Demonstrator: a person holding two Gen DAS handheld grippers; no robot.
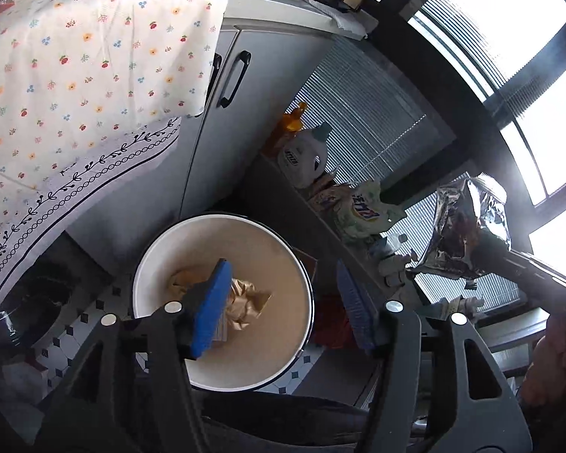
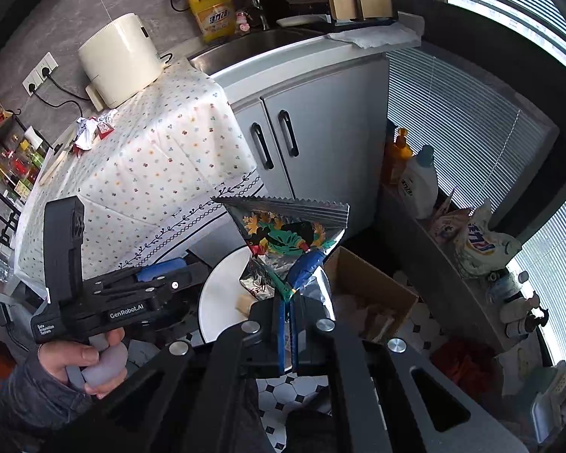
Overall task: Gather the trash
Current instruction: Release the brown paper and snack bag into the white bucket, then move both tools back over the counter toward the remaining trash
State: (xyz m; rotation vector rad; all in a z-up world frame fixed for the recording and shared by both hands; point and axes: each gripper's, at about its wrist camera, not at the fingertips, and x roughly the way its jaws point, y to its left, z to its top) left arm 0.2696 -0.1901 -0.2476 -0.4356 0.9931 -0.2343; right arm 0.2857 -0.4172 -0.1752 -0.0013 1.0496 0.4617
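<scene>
A white round bin (image 1: 279, 256) stands on the tiled floor with crumpled brown paper (image 1: 245, 302) inside. My left gripper (image 1: 283, 305) is open and empty above the bin. My right gripper (image 2: 288, 309) is shut on a silver snack bag with a green and red bird print (image 2: 286, 230), held above the bin's rim (image 2: 215, 298). The same bag shows in the left wrist view (image 1: 460, 234), up to the right of the bin. More crumpled wrappers (image 2: 92, 130) lie on the flowered tablecloth (image 2: 151, 158).
Grey cabinets (image 2: 313, 120) stand behind the bin. A cardboard box (image 2: 369, 290) sits on the floor right of the bin. A low ledge (image 2: 452, 264) by the blinds carries detergent bottles and bags. A cream appliance (image 2: 120, 56) stands on the table.
</scene>
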